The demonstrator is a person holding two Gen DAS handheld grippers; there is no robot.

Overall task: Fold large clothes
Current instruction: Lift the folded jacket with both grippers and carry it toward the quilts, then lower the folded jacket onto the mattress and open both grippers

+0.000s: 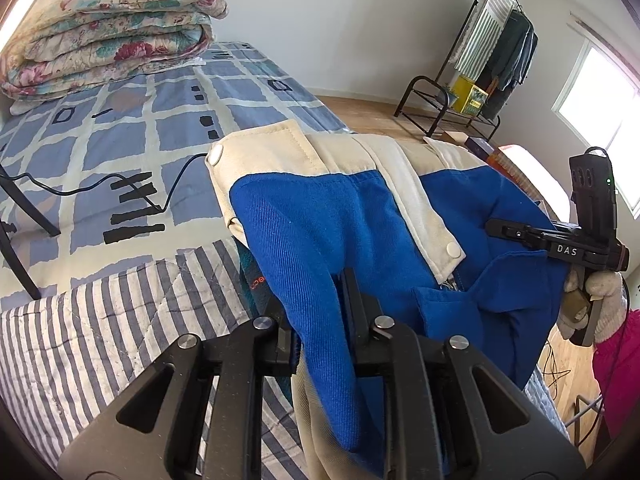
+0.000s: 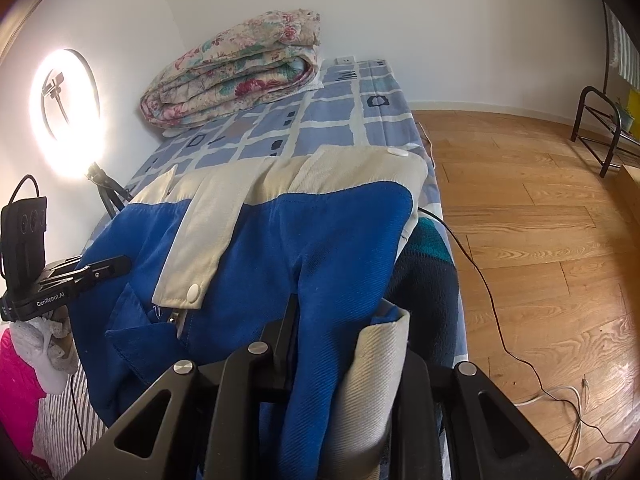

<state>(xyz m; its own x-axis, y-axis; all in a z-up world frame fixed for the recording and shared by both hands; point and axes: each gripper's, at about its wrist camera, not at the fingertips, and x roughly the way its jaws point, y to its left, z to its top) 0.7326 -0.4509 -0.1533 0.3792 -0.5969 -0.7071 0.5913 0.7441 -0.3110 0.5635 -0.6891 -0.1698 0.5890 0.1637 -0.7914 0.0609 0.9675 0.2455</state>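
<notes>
The left hand-held gripper (image 1: 320, 300) is clenched on a blue fold of the blue-and-cream jacket (image 1: 360, 208), which drapes ahead of it above the bed (image 1: 120, 120). To its right, the right hand-held gripper (image 2: 320, 332) likewise grasps the jacket's blue and cream cloth.

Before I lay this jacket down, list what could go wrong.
1. Both tongs, left and right, pinch only bunched cloth of the jacket; it could slip out and spoil the fold.
2. A black cable crosses the bed near the jacket; the cloth might land on it or drag it.
3. Dark clothing lies beneath and could shift.
</notes>
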